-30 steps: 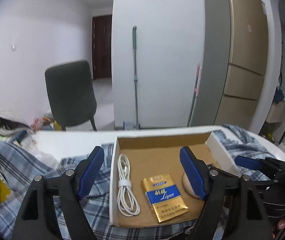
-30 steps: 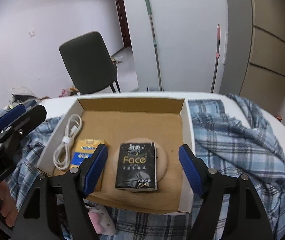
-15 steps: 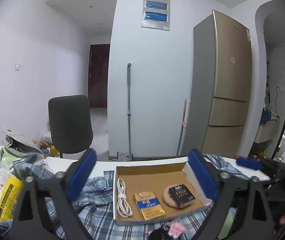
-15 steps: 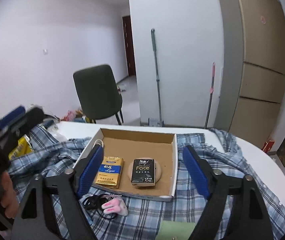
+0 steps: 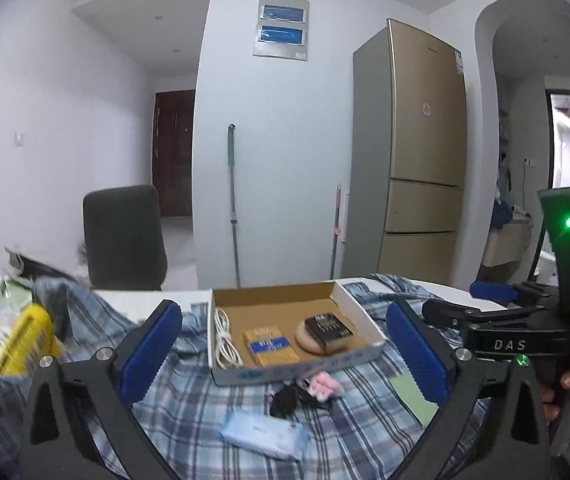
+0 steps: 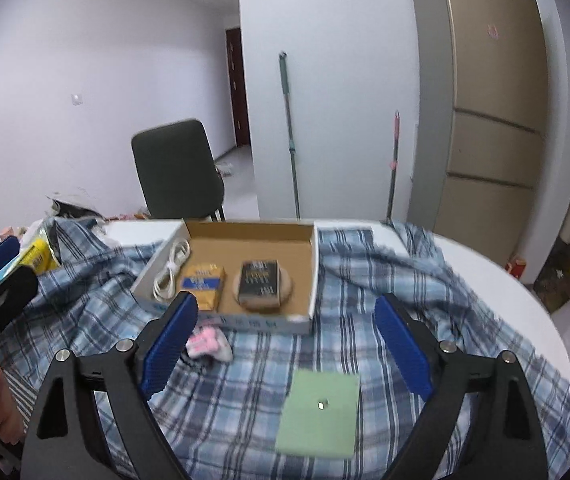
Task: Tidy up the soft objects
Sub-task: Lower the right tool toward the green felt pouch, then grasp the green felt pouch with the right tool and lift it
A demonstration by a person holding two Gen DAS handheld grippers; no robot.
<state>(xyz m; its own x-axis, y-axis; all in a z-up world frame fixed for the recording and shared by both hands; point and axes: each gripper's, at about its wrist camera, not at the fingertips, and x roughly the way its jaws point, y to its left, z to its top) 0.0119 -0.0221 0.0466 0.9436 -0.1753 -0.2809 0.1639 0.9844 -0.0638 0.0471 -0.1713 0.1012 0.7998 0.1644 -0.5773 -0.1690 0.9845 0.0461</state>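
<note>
A shallow cardboard box (image 5: 359, 313) (image 6: 313, 272) lies on a blue plaid cloth (image 5: 189, 408) (image 6: 357, 280). In it are a white cable (image 5: 225, 338) (image 6: 171, 270), a yellow-blue pack (image 5: 271, 346) (image 6: 203, 284) and a black tissue pack (image 5: 329, 326) (image 6: 260, 282) on a beige round puff (image 5: 305, 338). In front of the box lie a pink plush item (image 5: 325, 384) (image 6: 207, 344), a blue tissue pack (image 5: 265, 434) and a green card (image 5: 413, 398) (image 6: 319, 412). My left gripper (image 5: 281, 360) and right gripper (image 6: 285, 346) are open, empty, held back above the cloth.
Yellow and white packets (image 5: 9, 340) (image 6: 39, 254) pile at the table's left. A dark chair (image 5: 125, 236) (image 6: 177, 168), mops and a fridge (image 5: 421, 152) stand behind the round white table (image 6: 497, 292). The right gripper (image 5: 497, 328) shows at the left view's right edge.
Both grippers have pulled back and up from the box. The black tissue pack stays in the box on the puff. More cloth and the loose items in front now show.
</note>
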